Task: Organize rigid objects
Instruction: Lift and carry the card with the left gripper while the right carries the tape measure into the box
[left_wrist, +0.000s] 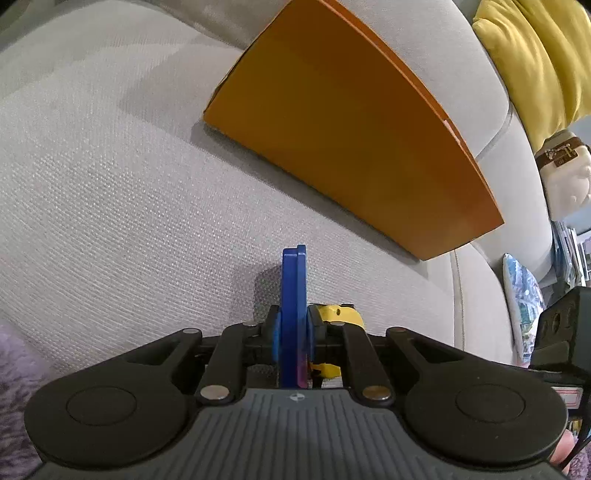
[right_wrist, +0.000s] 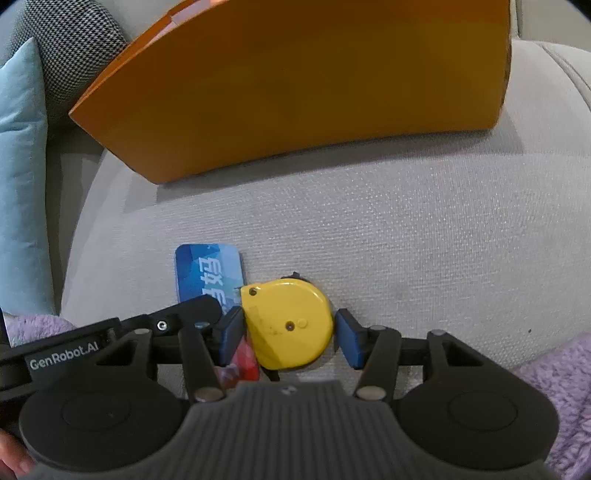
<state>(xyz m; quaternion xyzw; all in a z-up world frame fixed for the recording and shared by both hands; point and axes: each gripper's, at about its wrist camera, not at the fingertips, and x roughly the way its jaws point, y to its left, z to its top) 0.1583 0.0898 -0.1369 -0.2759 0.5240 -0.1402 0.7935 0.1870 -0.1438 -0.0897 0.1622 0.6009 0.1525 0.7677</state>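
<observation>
My left gripper (left_wrist: 293, 328) is shut on a blue card (left_wrist: 294, 295), seen edge-on and upright in the left wrist view. The same card (right_wrist: 207, 273) shows its blue printed face in the right wrist view. A yellow tape measure (right_wrist: 290, 325) lies on the grey sofa seat (right_wrist: 406, 240) between the blue pads of my right gripper (right_wrist: 288, 341), which is open around it with gaps on both sides. The tape measure also shows just right of the card in the left wrist view (left_wrist: 338, 314). An orange box (right_wrist: 295, 81) stands behind, also in the left wrist view (left_wrist: 351, 140).
A light blue cushion (right_wrist: 22, 177) and a houndstooth cushion (right_wrist: 74, 48) lie at the left. A yellow cushion (left_wrist: 535, 62) and a white plush toy (left_wrist: 565, 173) are at the right. A purple fluffy blanket (right_wrist: 554, 387) covers the near seat edge.
</observation>
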